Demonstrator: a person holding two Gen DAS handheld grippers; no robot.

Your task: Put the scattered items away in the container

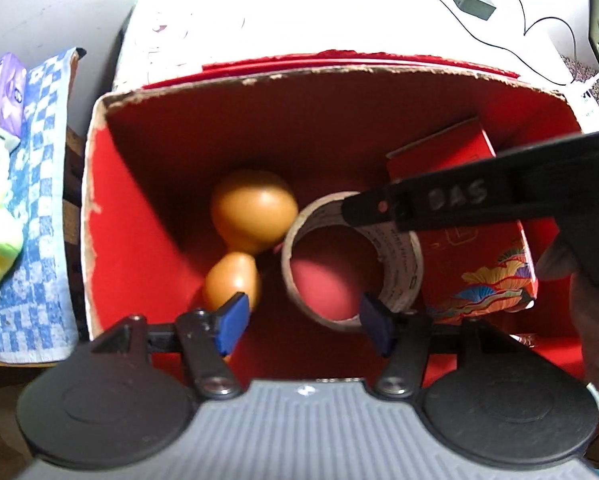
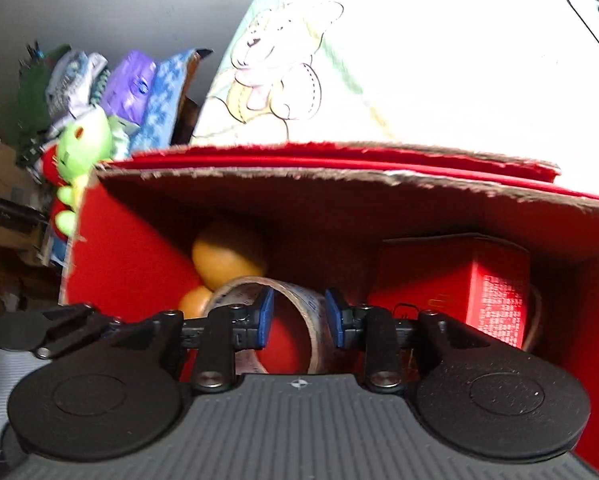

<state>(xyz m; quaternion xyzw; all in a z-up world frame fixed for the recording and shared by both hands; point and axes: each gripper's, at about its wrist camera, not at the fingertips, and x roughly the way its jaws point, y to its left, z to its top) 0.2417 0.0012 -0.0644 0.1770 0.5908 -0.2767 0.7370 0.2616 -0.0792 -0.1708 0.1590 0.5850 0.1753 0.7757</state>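
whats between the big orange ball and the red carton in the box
The tape roll lies between the big orange ball and the red carton; left wrist view shows it best.

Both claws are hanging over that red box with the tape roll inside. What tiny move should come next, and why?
Probably lift both grippers straight up out of the red box. The tape roll already lies on the bottom beside the two oranges and the small red carton. The left gripper and the right gripper both stand open, pressing on nothing.
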